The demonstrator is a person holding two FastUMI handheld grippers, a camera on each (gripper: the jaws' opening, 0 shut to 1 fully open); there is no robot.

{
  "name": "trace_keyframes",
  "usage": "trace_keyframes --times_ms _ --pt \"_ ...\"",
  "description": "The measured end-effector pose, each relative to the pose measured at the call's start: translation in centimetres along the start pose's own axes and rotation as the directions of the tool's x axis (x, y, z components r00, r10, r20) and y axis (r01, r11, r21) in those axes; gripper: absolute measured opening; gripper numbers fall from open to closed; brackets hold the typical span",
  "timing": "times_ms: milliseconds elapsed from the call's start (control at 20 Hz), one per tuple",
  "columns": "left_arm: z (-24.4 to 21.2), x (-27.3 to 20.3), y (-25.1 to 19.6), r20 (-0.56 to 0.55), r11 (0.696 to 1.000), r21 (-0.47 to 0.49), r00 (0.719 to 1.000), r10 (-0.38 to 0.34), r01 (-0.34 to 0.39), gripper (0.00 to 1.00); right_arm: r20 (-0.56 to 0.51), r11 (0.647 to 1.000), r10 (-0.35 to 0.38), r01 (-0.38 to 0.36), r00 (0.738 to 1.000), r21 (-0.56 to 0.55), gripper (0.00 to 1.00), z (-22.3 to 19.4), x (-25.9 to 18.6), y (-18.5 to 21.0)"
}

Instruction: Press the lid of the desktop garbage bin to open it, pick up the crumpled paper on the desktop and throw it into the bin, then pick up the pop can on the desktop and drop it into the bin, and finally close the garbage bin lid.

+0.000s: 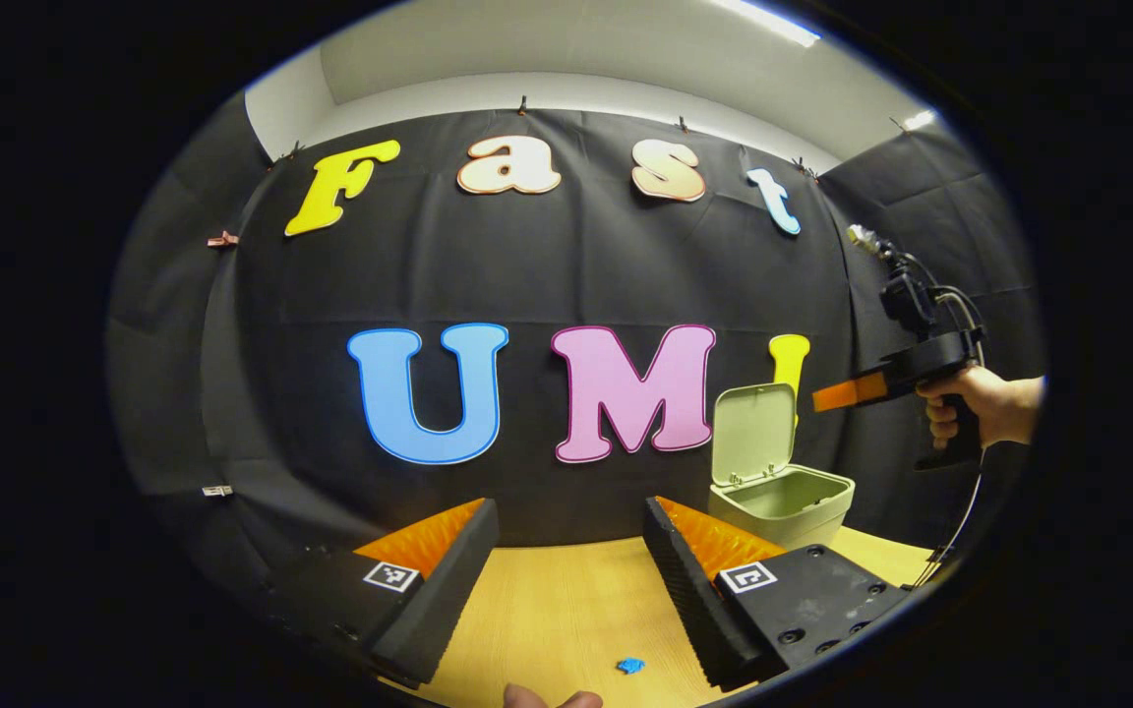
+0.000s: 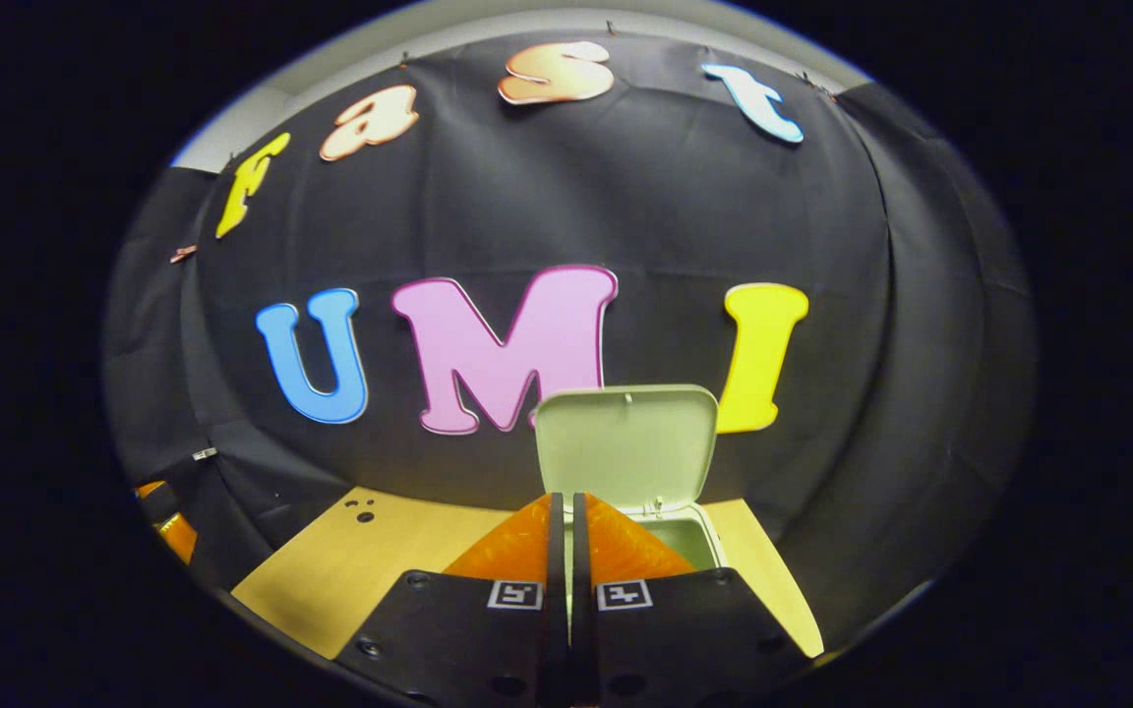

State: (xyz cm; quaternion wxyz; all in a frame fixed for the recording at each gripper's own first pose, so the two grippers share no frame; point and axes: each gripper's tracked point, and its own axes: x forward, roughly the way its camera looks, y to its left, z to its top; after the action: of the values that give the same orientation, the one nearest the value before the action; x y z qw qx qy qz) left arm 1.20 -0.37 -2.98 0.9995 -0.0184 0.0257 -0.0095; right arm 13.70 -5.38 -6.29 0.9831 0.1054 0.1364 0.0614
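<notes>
We see a small garbage bin (image 1: 785, 501) of smooth, matte, pale green plastic, boxy with rounded corners, standing on a desktop (image 1: 566, 610) of light yellowish wood with a fine, even grain. Its lid (image 1: 753, 433) stands upright on the hinge at the back, a flat rounded rectangle with a raised rim, and the mouth of the bin lies open below it; from here we cannot tell what is inside.

In the left gripper view, the left gripper (image 1: 571, 521) holds its two fingers well apart, with nothing between them but bare wood. Each finger is a wedge-shaped block with a ribbed, sawtooth inner face and a small square printed marker on its flat top. The bin stands beyond and to the right of this gripper, just behind the right-hand finger and apart from it. A small blue scrap (image 1: 630, 666) lies on the wood low in this view, near a fingertip (image 1: 552, 700) at the bottom edge. Farther right, a hand (image 1: 980, 408) grips the handle of the right gripper (image 1: 847, 391), which hangs in the air beside the upright lid, at about its top edge, a cable trailing down from it.

In the right gripper view, the right gripper (image 2: 566, 511) has its fingers drawn together, only a thin slit between them, clamped on nothing. The lid (image 2: 626, 442) rises straight ahead, and the bin's open rim (image 2: 694, 536) shows just beyond the fingertips, slightly right.
</notes>
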Motion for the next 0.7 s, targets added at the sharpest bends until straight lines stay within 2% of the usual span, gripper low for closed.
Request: trace_keyframes --times_ms 150,400,550,700 --pt "-1.5 0.4 -0.7 -0.021 1.000 -0.012 1.000 -0.023 0.022 0.95 0.061 0.999 0.033 -0.032 0.998 -0.028 0.05 0.1 -2.5 1.9" --pt "-6.4 1.3 -2.6 -0.101 0.998 0.016 0.993 -0.062 0.063 0.95 0.139 0.996 0.062 -0.052 0.988 -0.073 0.06 0.2 -5.2 3.3" --pt "-9.8 2.0 -4.0 -0.154 0.996 -0.002 0.984 -0.087 0.088 0.95 0.180 0.995 0.064 -0.048 0.981 -0.091 0.16 0.6 -6.9 3.5" --pt "-13.7 3.0 -5.5 -0.215 0.994 -0.012 0.971 -0.108 0.108 0.95 0.188 0.995 0.075 -0.061 0.979 -0.079 0.34 0.3 -8.4 3.8"
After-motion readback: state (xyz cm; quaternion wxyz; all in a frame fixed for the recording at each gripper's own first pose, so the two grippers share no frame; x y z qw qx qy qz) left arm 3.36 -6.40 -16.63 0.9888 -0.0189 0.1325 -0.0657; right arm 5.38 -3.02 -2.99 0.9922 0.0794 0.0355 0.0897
